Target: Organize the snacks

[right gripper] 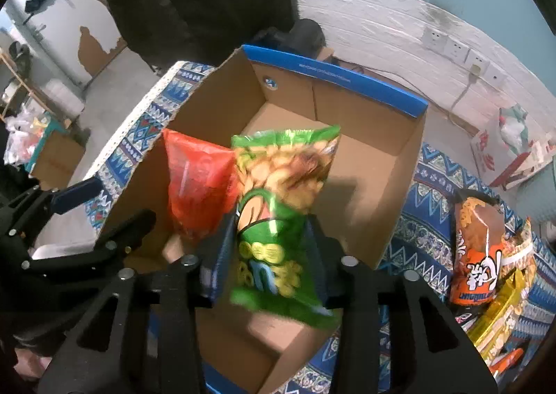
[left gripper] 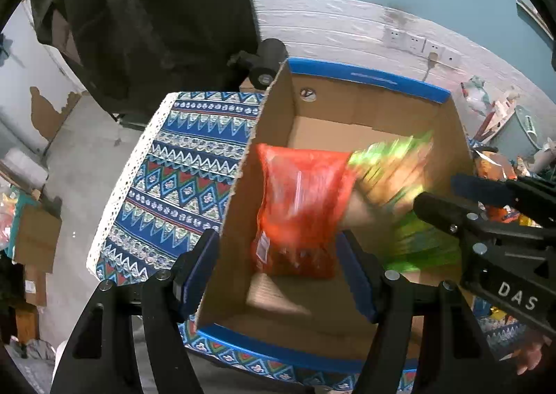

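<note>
An open cardboard box with blue-edged flaps stands on a patterned blue cloth; it also shows in the right wrist view. A red snack bag is inside at the left wall, blurred, also in the right wrist view. My left gripper is open, its fingers either side of the box's left wall and the red bag's lower end. My right gripper is shut on a green snack bag held over the box; the bag is blurred in the left wrist view, with the right gripper at the right.
An orange-brown snack bag and yellow packets lie on the cloth right of the box. The table edge with white lace trim is left of the box. Wall sockets and clutter lie behind.
</note>
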The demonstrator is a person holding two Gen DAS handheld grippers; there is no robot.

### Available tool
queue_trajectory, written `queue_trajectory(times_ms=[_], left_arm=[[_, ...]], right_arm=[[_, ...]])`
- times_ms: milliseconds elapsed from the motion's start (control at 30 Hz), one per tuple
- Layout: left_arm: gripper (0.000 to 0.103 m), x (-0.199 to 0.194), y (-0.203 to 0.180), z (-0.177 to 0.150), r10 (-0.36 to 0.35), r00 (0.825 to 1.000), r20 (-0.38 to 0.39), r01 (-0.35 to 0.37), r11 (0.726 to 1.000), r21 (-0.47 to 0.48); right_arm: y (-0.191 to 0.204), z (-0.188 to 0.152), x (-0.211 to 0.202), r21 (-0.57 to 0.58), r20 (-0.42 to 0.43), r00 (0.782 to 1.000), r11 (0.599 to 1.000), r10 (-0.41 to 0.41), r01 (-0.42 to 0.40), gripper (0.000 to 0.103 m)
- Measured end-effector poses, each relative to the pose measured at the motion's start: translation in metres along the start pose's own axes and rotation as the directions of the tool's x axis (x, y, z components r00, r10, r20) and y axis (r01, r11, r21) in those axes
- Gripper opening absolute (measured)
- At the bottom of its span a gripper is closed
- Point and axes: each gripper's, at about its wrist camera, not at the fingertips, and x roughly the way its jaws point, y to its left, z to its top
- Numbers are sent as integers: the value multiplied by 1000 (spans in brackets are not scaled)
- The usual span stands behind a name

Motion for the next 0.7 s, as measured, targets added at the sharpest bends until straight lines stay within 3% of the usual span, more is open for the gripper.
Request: queue_trajectory(times_ms=[67, 267, 700], left_arm=[[71, -2, -4, 1, -2, 1000, 0, 2, 1000, 5], [71, -10, -26, 0, -23, 1000, 7, 22, 999, 42], [76, -28, -104, -18, -118, 993, -20, 120, 978, 173]], right_arm=[[-2, 1, -6, 5, 18, 1000, 1000, -7, 6, 63], [-18, -6, -35, 39, 58, 996, 997, -62, 60, 74], [-85, -66, -87, 196, 51, 983, 966, -179, 166, 75]])
